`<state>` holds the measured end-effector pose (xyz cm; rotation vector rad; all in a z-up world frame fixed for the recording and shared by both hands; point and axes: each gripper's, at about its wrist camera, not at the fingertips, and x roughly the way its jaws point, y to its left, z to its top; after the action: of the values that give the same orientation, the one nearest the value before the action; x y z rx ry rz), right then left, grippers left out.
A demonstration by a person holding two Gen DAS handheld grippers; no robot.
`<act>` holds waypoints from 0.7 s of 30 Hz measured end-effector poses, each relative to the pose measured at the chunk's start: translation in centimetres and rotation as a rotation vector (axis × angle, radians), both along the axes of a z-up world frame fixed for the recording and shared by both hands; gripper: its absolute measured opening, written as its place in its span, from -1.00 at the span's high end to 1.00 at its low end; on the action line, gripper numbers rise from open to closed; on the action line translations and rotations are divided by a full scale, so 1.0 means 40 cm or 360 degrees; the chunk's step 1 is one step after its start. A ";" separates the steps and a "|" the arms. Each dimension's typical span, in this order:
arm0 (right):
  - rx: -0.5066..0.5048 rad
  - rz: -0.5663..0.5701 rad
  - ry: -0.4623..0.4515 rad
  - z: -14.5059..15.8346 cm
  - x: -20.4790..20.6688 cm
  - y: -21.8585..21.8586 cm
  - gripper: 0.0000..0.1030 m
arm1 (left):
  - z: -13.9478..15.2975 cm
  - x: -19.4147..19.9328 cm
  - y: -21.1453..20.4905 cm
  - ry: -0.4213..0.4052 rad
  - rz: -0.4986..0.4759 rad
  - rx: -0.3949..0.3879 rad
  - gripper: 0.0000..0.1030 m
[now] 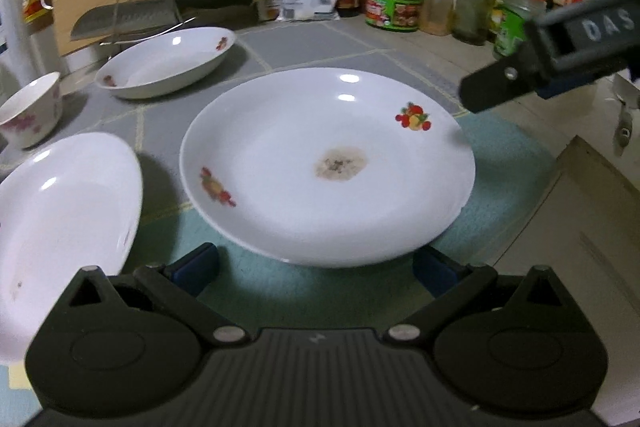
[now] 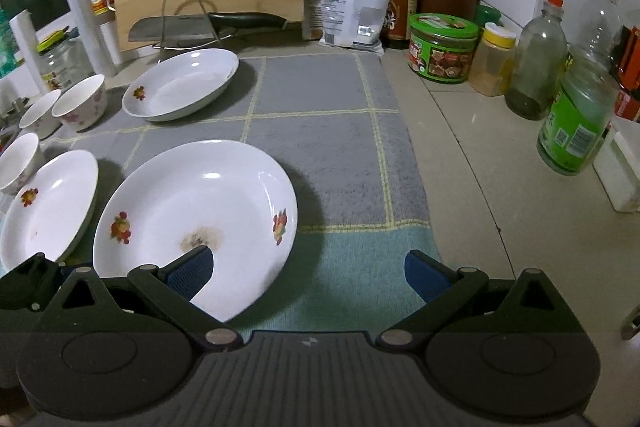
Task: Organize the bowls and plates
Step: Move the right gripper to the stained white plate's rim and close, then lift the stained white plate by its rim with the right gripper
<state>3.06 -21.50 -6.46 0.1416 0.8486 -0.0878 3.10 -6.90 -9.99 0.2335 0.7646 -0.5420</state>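
Tabletop (image 2: 500,163) is covered at left by a checked grey and teal mat (image 2: 320,131), presumably laid to cushion crockery. Largest item: stained plate (image 1: 328,167), set on the mat's near edge, just beyond the left gripper (image 1: 316,267), whose fingers are spread wide either side of the near rim, nothing pinched. Right gripper (image 2: 308,273) is seen with fingers spread too, left pad over that plate's near edge, not closed on it; likely both are staged for a lift. Second plate (image 2: 48,211) lies tilted at near left, seemingly propped on something hidden. Third plate (image 2: 180,87) sits far left, apart. Floral bowls (image 2: 80,103) are grouped at the far-left edge, unstacked. "DAS" is read on the right gripper's body in the left view; jar and bottle labels are too blurred to read.
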 end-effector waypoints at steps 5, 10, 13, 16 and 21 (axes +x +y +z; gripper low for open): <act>0.0010 0.0028 0.0029 -0.010 0.038 0.006 -1.00 | -0.002 0.007 -0.002 -0.0013 -0.0012 -0.0006 -1.00; 0.0021 0.0147 0.0060 -0.028 0.101 0.005 -1.00 | -0.006 0.006 -0.005 -0.0038 0.0009 -0.0019 -1.00; 0.0056 0.0275 0.0076 -0.045 0.151 -0.002 -1.00 | -0.013 -0.001 -0.001 -0.0081 0.0014 -0.0046 -1.00; 0.0091 0.0413 0.0117 -0.067 0.195 -0.014 -1.00 | -0.015 -0.012 0.002 -0.0108 0.0044 -0.0062 -1.00; 0.0136 0.0593 0.0171 -0.104 0.236 -0.029 -1.00 | -0.015 -0.019 -0.002 -0.0111 0.0096 -0.0064 -1.00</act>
<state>12.49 -22.68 -10.64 0.0575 0.9739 0.2924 2.35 -6.99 -10.58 0.1907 0.6904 -0.4894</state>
